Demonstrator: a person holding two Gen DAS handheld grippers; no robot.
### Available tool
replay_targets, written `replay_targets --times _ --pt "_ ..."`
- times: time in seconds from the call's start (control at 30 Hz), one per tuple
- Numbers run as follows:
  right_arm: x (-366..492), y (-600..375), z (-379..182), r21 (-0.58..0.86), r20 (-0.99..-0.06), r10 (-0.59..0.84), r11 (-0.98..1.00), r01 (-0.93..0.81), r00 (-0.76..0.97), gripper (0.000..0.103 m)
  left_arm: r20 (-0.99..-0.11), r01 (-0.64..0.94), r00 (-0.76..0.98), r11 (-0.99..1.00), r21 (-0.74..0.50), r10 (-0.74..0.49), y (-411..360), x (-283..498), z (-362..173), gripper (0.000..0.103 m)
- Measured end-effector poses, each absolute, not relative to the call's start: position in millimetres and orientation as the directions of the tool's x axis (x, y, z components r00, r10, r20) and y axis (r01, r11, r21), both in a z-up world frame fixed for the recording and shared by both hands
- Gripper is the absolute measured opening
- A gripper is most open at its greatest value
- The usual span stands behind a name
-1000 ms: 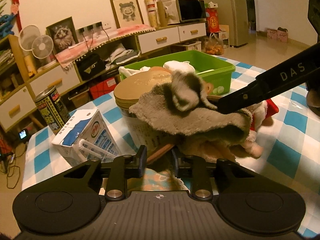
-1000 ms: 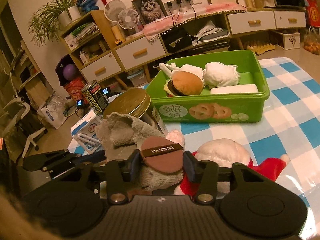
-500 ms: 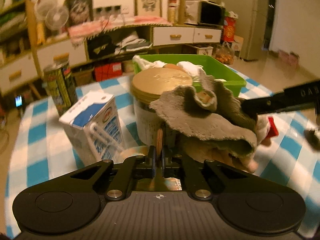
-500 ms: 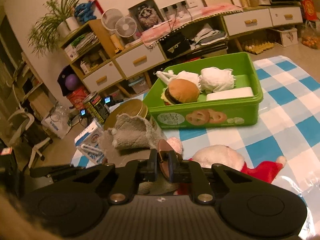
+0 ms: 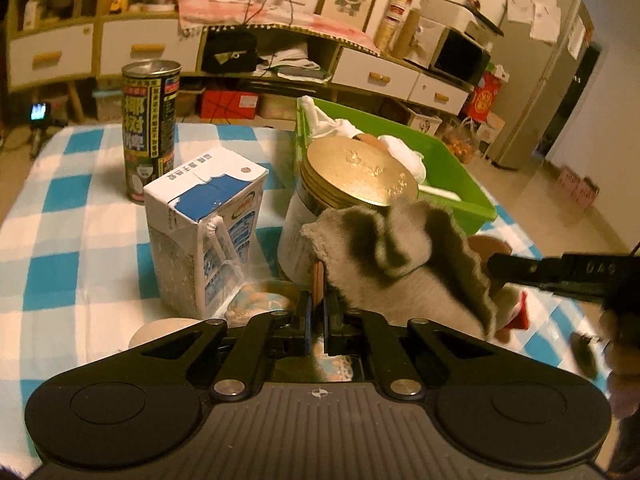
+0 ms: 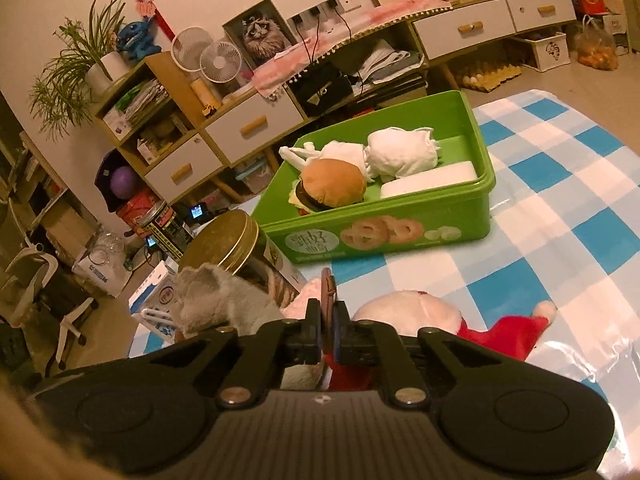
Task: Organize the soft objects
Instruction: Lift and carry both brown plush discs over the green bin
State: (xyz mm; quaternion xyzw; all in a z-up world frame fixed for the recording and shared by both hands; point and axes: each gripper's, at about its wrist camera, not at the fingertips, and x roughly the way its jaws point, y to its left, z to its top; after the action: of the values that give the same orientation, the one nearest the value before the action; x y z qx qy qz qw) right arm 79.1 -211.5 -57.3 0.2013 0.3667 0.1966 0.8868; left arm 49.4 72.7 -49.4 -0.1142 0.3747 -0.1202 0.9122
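Both my left tongs (image 5: 316, 314) and right tongs (image 6: 327, 334) pinch 1 thin brown puff each, so either could slip short of the green bin (image 6: 482, 196).

1. I see both views in dim, warm orange-yellow indoor light that tints the whites.
2. My fisheye lenses bend the far shelves and darken the corners.
3. Glare streaks the plastic-covered tablecloth (image 6: 568, 240) at near right.
4. In the left view, the grey cloth (image 5: 400, 264) and the right edge look smeared by blur.
5. Shadows under objects are soft.
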Motion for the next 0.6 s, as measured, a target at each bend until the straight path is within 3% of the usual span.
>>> replay_targets --times 0.3,0.6 --pt "83.0 -232.8 -61.1 0.632 -0.54 0.537 0.767 -0.109 0.648 0.006 -0.627 0.067 0.677 0.881 -0.468 -0.385 95.0 45.4 -41.4 0.0" --pt "80.7 -239.9 -54.1 0.676 -0.509 0.551 0.731 -0.089 0.662 0.006 -0.596 0.033 0.7 0.852 -0.522 -0.393 110.3 35.5 -23.4 0.0"
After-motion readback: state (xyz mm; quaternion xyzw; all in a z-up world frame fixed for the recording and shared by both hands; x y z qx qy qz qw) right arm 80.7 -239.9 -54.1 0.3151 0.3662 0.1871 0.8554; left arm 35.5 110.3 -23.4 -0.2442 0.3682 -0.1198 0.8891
